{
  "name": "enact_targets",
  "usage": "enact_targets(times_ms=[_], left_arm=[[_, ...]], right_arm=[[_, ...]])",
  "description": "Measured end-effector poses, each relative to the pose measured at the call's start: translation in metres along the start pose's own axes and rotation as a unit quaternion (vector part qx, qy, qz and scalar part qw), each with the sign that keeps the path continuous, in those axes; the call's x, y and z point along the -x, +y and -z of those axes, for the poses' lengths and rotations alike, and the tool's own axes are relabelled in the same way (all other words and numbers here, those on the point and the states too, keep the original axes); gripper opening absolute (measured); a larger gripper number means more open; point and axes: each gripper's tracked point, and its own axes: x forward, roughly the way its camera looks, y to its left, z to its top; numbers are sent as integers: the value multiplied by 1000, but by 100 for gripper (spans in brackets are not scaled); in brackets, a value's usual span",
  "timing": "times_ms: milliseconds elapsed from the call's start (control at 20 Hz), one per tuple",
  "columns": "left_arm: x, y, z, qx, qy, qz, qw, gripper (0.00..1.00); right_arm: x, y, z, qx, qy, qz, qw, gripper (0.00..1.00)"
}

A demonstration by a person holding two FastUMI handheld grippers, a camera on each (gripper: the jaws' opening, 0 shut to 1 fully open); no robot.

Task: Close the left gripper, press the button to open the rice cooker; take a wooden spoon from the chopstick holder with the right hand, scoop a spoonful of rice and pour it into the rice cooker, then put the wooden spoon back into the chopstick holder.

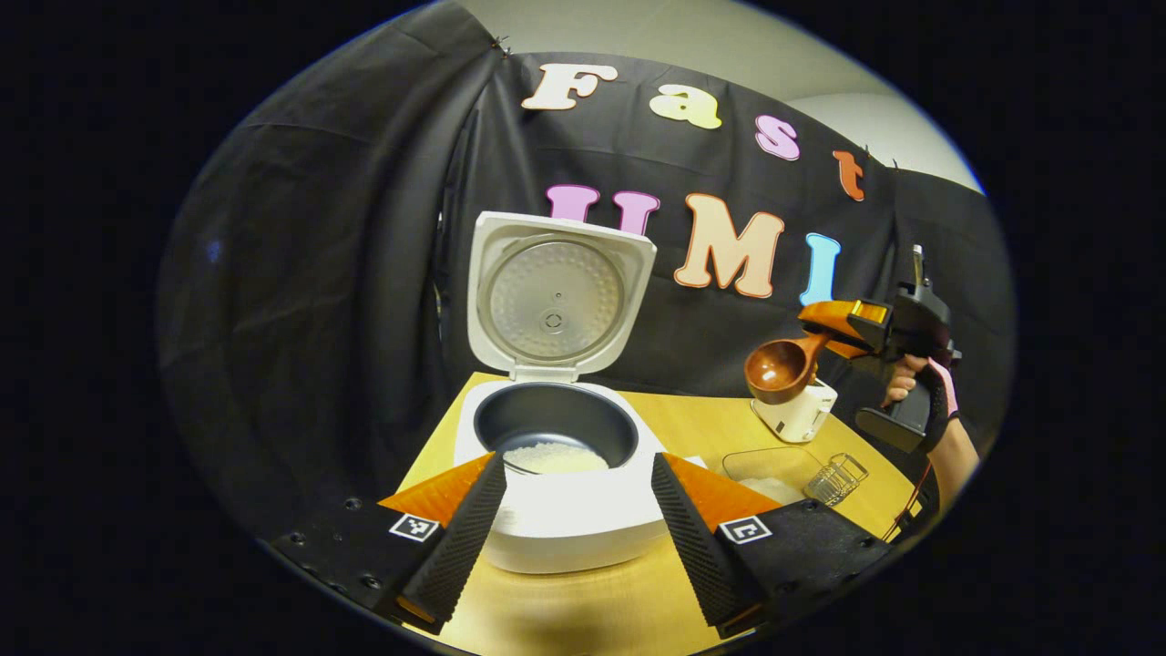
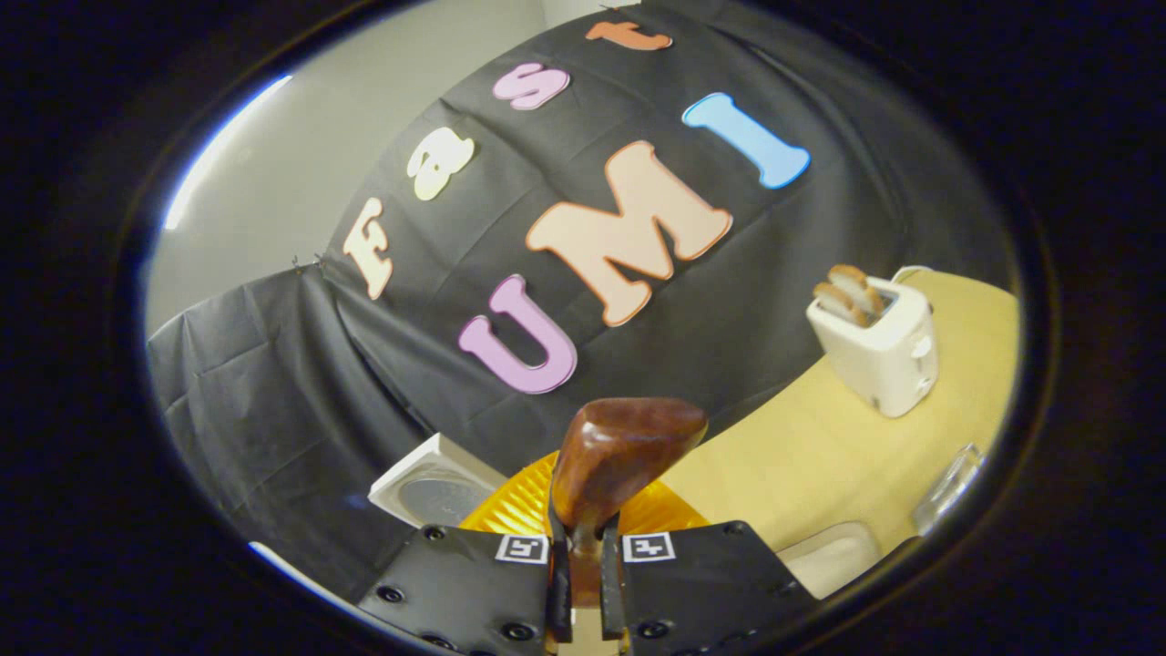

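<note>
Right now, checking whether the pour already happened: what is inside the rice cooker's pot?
The rice cooker stands open, lid up. A low heap of white rice lies at the front of its dark inner pot. The pot's near rim hides the front of the heap.

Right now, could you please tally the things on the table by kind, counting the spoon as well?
Rice cooker: 1
Toaster: 1
Clear rice container: 1
Wire chopstick holder: 1
Wooden spoon: 1
Total: 5
</note>
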Motion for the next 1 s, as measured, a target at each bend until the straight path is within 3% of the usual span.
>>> enact_targets(times_ms=[300, 600, 650, 800, 1000], left_arm=[[-13, -35, -2, -4, 1, 9, 1000, 95], [-20, -71, -1, -5, 0, 5, 1000, 95], [-21, -76, 0, -6, 0, 3, 1000, 95], [-21, -92, -1, -4, -4, -1, 1000, 95], [-18, -104, -1, -12, -7, -12, 1000, 95]], right_arm=[[56, -108, -60, 42, -17, 78, 996, 14], [82, -197, -81, 119, -5, 145, 982, 14], [82, -210, -80, 132, 3, 154, 979, 17], [85, -234, -71, 165, 27, 162, 973, 14], [80, -252, -56, 218, 53, 163, 961, 16]])
